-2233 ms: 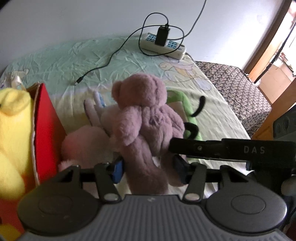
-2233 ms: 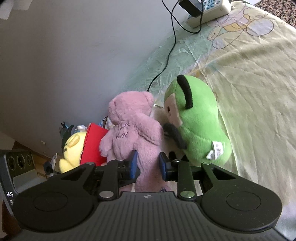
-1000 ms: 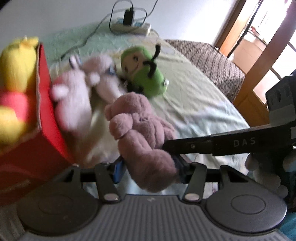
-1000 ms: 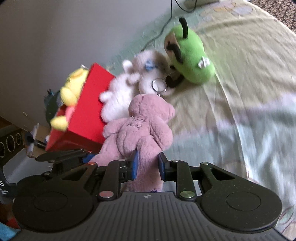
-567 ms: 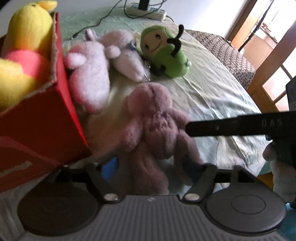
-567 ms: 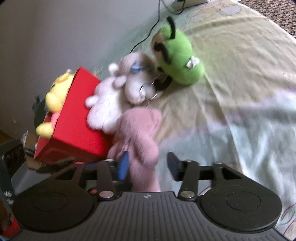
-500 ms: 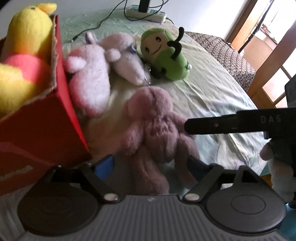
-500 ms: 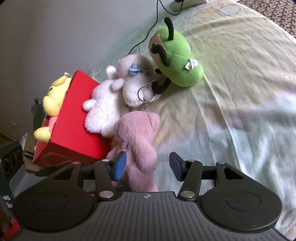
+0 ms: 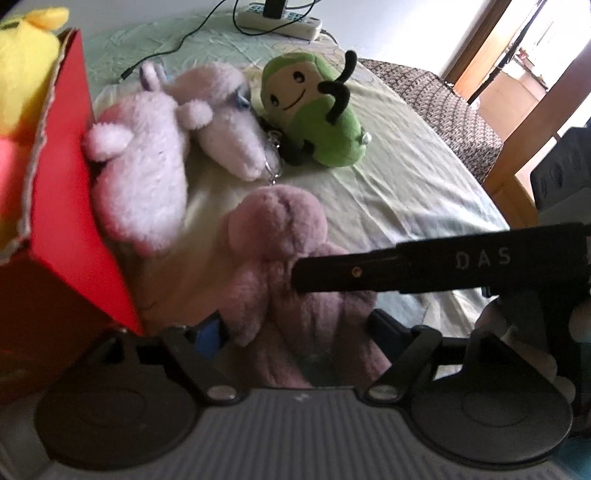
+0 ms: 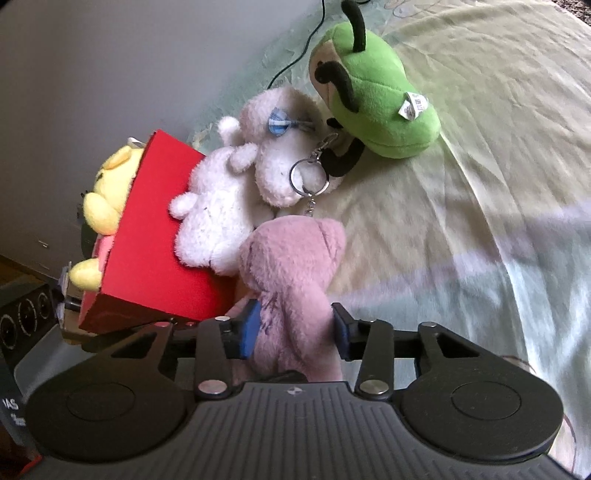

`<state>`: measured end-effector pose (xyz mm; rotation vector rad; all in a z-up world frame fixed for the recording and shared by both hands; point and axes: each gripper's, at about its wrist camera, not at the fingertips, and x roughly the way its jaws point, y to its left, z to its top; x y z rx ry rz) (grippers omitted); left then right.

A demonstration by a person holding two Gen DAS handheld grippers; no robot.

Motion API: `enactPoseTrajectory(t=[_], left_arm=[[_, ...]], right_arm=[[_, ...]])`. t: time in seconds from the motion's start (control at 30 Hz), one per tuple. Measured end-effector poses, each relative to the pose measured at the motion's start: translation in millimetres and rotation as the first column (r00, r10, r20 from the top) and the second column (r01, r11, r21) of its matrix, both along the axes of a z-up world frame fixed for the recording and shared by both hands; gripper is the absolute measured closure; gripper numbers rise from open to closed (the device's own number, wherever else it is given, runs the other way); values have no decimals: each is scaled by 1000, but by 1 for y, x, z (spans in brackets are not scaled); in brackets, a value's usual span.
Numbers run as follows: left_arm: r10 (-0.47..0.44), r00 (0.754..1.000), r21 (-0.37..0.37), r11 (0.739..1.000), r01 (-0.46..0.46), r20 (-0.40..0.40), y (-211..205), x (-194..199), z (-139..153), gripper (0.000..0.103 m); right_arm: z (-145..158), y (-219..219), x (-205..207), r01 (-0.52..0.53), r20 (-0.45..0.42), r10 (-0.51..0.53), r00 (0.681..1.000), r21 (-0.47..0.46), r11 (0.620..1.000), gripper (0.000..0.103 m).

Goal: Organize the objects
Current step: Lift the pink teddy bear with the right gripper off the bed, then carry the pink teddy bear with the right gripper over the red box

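A mauve teddy bear (image 9: 280,258) (image 10: 291,273) lies on the bed sheet beside the red box (image 9: 66,236) (image 10: 147,236). Its lower body sits between the jaws of both grippers. My left gripper (image 9: 295,328) is closing around it, and the pads stand at its sides without squeezing. My right gripper (image 10: 295,328) is closing too, its blue pads at the bear's flanks. One of the right gripper's fingers (image 9: 406,262) crosses over the bear in the left wrist view. A yellow plush (image 9: 26,66) (image 10: 110,184) sits in the box.
Two pale plush toys (image 9: 144,177) (image 10: 280,147), one with a key ring (image 10: 308,173), lean by the box. A green plush (image 9: 314,114) (image 10: 376,92) lies beyond them. A power strip (image 9: 280,14) and its cable sit at the far end; a wall runs along the left.
Both grippers held the bear off the bed a second ago. They lowered it beside the red box, let go with jaws spread wide, and the jaws have since narrowed around it.
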<state>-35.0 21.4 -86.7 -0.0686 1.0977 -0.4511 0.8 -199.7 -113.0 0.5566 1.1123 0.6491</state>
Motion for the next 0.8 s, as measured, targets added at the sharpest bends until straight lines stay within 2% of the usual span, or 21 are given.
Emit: enactPoseTrajectory(t=[0.2,0.4,0.8], left_arm=[[-33,998,-5,999,33,56,-2,-9,21,24],[-71,987,-16,997,74,147,2,-23,48,24],[-41,952,-70,995,65,302,48,-47,106,23]], right_arm=[[21,-9,-17,21,50,-23,998,37,999,64],[47,-11,-34,34,117,-43,992,79,996,65],[95,20,-54,5,241,-54,969,199,980,68]])
